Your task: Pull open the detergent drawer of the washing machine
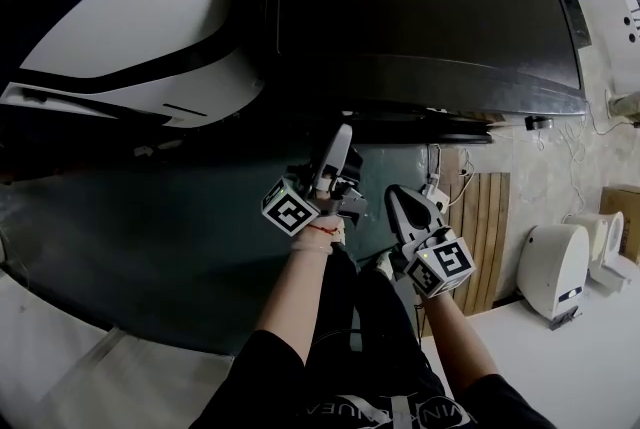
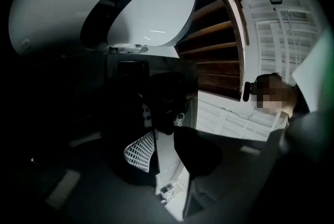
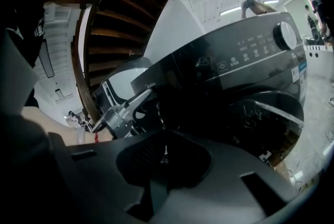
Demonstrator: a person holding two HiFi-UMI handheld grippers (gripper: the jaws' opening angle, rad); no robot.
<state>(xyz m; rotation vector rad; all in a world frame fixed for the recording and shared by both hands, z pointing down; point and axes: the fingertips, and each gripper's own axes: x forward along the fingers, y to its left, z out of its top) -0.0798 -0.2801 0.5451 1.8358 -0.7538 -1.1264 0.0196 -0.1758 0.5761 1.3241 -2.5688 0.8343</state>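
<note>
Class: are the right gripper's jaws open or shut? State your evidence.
Shut. In the right gripper view, the right gripper has its jaws pressed together, only a thin sliver of light between them, holding nothing.

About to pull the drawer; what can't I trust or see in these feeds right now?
Detergent drawer: not identifiable in any view; the washing machine front is dark, and the head view shows mostly its top.
Left gripper view: whatever faces the left tongs is lost in shadow.
Panel markings: too small to read, right gripper view.
</note>
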